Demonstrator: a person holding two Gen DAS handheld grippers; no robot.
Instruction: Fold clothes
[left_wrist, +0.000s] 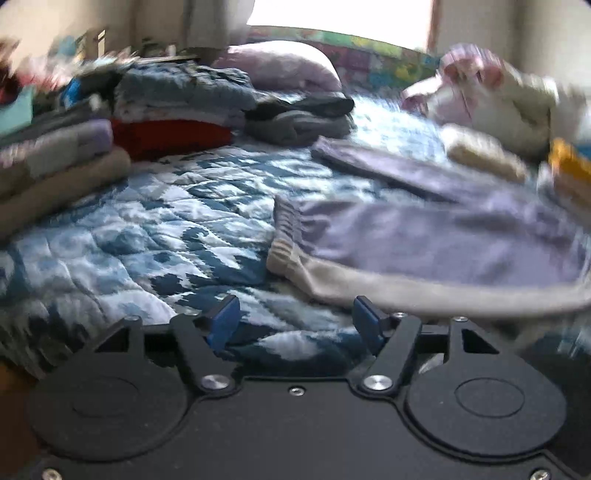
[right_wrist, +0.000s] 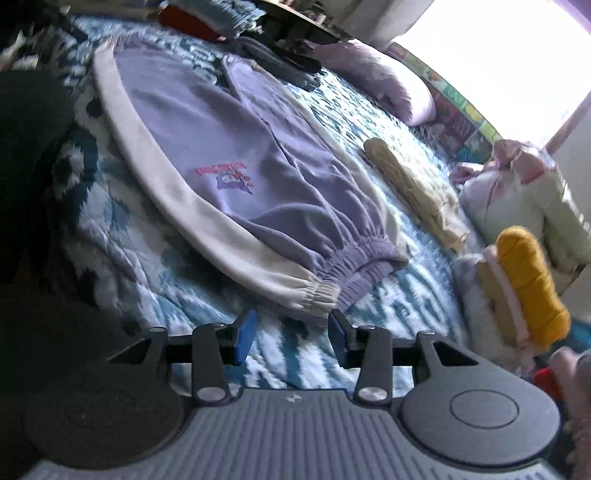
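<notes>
A lilac pair of sweatpants with white side stripes (right_wrist: 236, 162) lies flat on the blue-and-white quilt (right_wrist: 110, 251), with a small red print on it. In the left wrist view the sweatpants (left_wrist: 424, 236) lie right of centre, elastic waistband toward the middle. My left gripper (left_wrist: 295, 321) is open and empty, just above the quilt near the white edge. My right gripper (right_wrist: 291, 332) is open and empty, just short of the gathered waistband (right_wrist: 332, 280).
Stacks of folded clothes (left_wrist: 110, 122) stand at the far left of the bed. A cream folded item (right_wrist: 413, 188), a yellow knit piece (right_wrist: 528, 280) and a pile of pale clothes (right_wrist: 517, 199) lie to the right. A lilac pillow (left_wrist: 280, 62) sits at the back.
</notes>
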